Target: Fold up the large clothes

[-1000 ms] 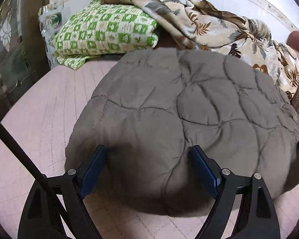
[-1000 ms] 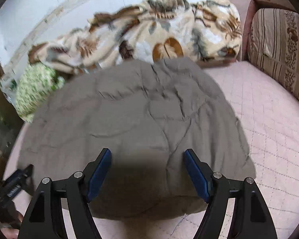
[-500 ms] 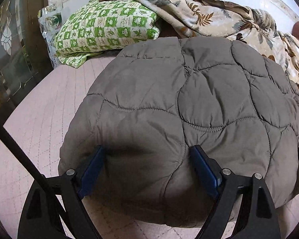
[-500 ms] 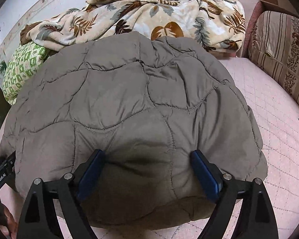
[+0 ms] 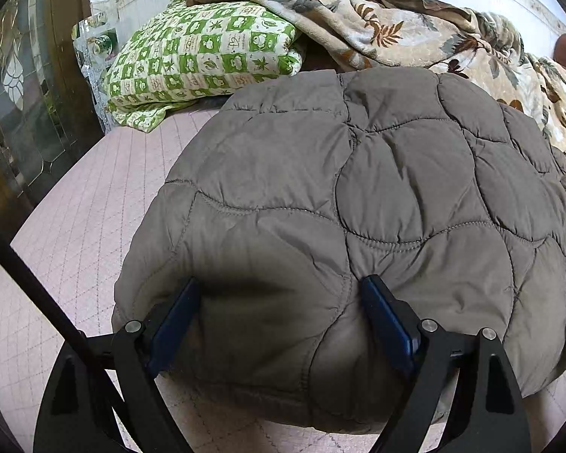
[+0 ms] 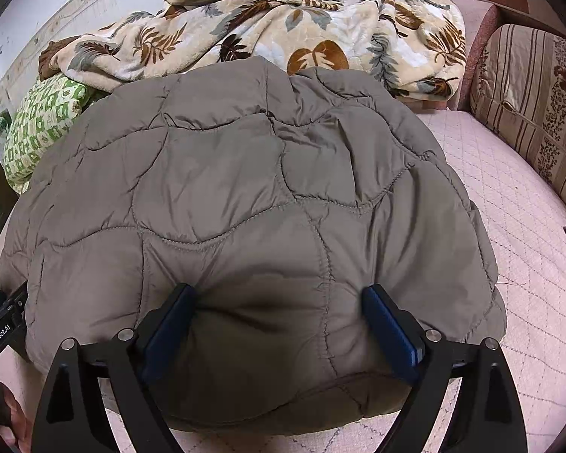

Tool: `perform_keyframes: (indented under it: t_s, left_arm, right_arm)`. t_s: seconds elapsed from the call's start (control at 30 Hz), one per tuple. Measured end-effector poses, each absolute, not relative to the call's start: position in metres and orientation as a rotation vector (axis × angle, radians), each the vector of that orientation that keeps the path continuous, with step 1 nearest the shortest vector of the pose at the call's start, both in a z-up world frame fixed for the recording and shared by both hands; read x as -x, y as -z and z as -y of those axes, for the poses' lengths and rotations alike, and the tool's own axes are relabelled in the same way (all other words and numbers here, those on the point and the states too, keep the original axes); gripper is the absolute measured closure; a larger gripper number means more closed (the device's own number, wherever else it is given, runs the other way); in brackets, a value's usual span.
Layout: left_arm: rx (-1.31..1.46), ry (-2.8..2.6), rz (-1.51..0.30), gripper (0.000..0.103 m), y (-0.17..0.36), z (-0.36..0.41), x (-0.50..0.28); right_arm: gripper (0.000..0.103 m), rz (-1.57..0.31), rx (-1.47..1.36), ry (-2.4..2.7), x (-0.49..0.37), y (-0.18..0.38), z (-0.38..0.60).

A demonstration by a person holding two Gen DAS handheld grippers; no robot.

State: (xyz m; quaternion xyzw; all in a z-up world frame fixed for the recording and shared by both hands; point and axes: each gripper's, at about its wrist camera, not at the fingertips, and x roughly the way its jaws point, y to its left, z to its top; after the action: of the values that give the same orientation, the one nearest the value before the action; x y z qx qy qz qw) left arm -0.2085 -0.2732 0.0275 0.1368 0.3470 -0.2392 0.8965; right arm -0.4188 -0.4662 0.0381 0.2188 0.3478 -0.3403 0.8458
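Note:
A grey-brown quilted jacket (image 5: 358,188) (image 6: 245,188) lies folded in a puffy heap on the pink quilted bed cover (image 5: 75,207). My left gripper (image 5: 279,283) straddles its near left edge, jaws wide and open, with the padded fabric bulging up between the blue pads (image 5: 385,313). My right gripper (image 6: 279,288) straddles the near right edge the same way, jaws spread wide and still widening, with fabric between them but not pinched. The left gripper's body (image 6: 0,324) shows at the right wrist view's left edge, with a person's hand (image 6: 3,422) below it.
A green checkered pillow (image 5: 203,60) and a rumpled leaf-print blanket (image 5: 396,26) (image 6: 283,26) lie behind the jacket. A striped cushion (image 6: 528,105) stands on the right. A glass-paned door (image 5: 19,94) is on the left. Bare bed cover (image 6: 528,264) shows right of the jacket.
The jacket was blurred and in motion a second ago and now lies still and sharp, closer to both cameras. The right gripper's jaws have spread wider.

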Motion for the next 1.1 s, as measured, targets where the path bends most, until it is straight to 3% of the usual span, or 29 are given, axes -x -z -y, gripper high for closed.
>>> perform_keyframes:
  t_s: [0.37, 0.67, 0.87, 1.1]
  left_arm:
    - [-0.282, 0.49, -0.702, 0.016, -0.031, 0.274, 0.211]
    - [-0.141, 0.434, -0.682, 0.016, -0.052, 0.244, 0.183]
    - [-0.195, 0.403, -0.745, 0.016, -0.035, 0.251, 0.171]
    - [-0.207, 0.397, -0.675, 0.016, -0.045, 0.253, 0.186]
  right_arm:
    - [0.009, -0.731, -0.475, 0.718, 0.421, -0.039, 0.466]
    - [0.009, -0.513, -0.421, 0.709, 0.437, -0.075, 0.454]
    - [0.007, -0.654, -0.51, 0.67, 0.415, -0.04, 0.477]
    - [0.006, -0.627, -0.466, 0.707, 0.42, -0.052, 0.467]
